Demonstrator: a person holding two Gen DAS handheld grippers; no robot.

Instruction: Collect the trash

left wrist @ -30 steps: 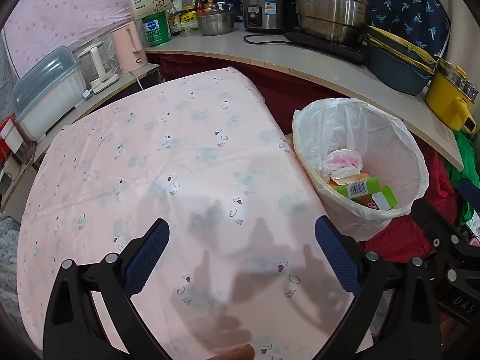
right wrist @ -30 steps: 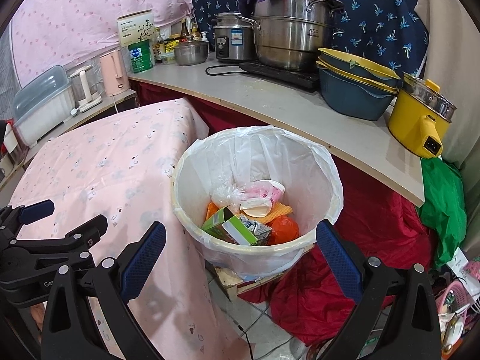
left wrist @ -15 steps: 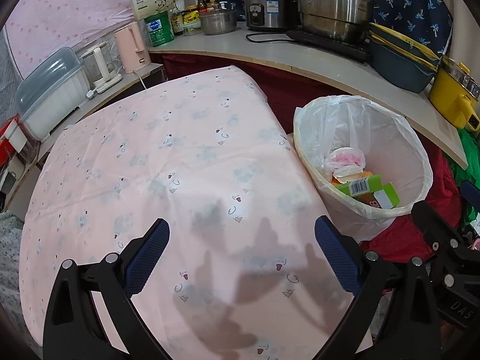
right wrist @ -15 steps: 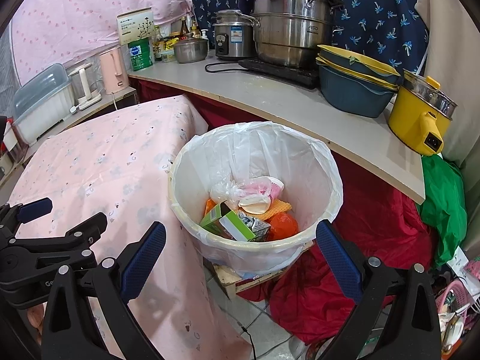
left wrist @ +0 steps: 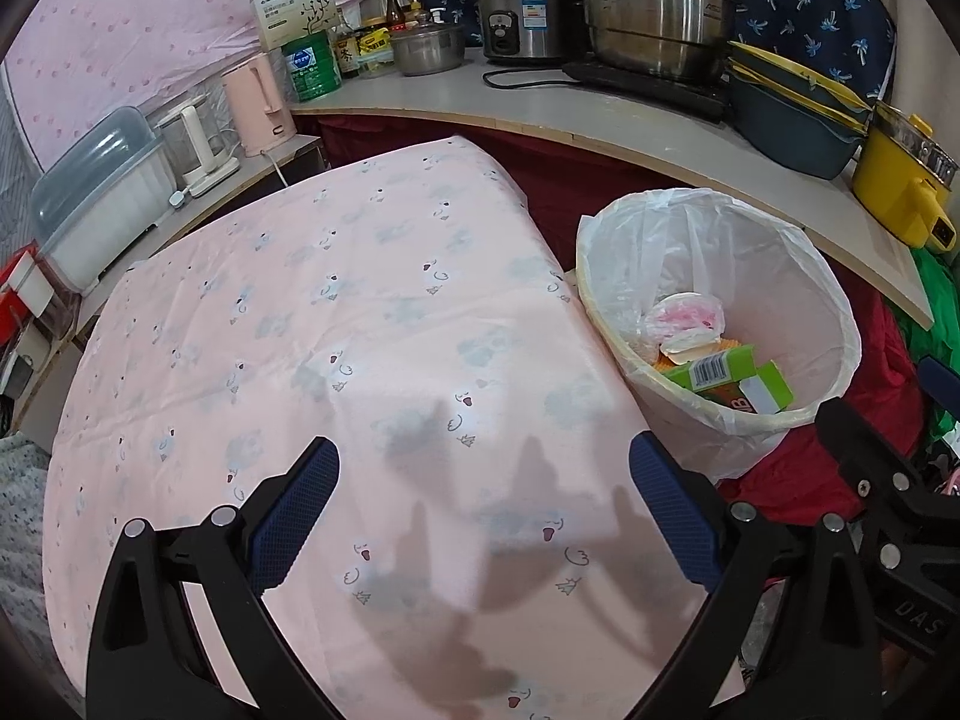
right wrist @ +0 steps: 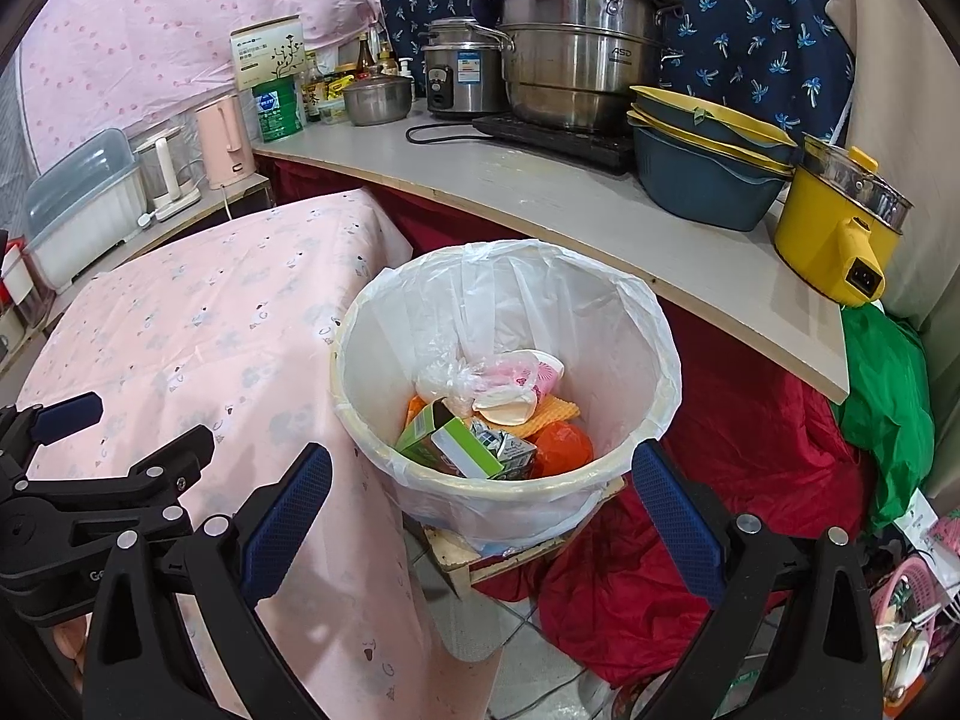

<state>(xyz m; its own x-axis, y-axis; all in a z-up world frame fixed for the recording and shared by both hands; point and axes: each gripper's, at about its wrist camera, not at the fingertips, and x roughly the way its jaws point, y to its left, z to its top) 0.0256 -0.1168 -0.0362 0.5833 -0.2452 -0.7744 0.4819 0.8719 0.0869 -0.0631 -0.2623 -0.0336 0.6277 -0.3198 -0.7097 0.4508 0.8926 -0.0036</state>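
Observation:
A white trash bin (right wrist: pixel 600 498) lined with a plastic bag (right wrist: pixel 516 300) stands beside the table's right edge, also seen in the left wrist view (left wrist: pixel 600 264). It holds a green carton (right wrist: pixel 450 438), an orange wrapper (right wrist: pixel 561 447), a pink-white cup (right wrist: pixel 522 378) and other rubbish. My right gripper (right wrist: pixel 480 516) is open and empty, just in front of and above the bin. My left gripper (left wrist: pixel 483 510) is open and empty above the pink tablecloth (left wrist: pixel 336 312). No loose trash shows on the cloth.
A grey counter (right wrist: pixel 540 180) runs behind the bin with steel pots (right wrist: pixel 576 66), stacked blue-yellow basins (right wrist: pixel 702 168) and a yellow electric pot (right wrist: pixel 840 228). A pink kettle (left wrist: pixel 258 102) and a clear-lidded box (left wrist: pixel 102 192) stand at the left. Red cloth (right wrist: pixel 750 480) lies beside the bin.
Both grippers have pulled back and risen slightly, so the bin and table sit a little lower and farther in view. Both stay open and empty.

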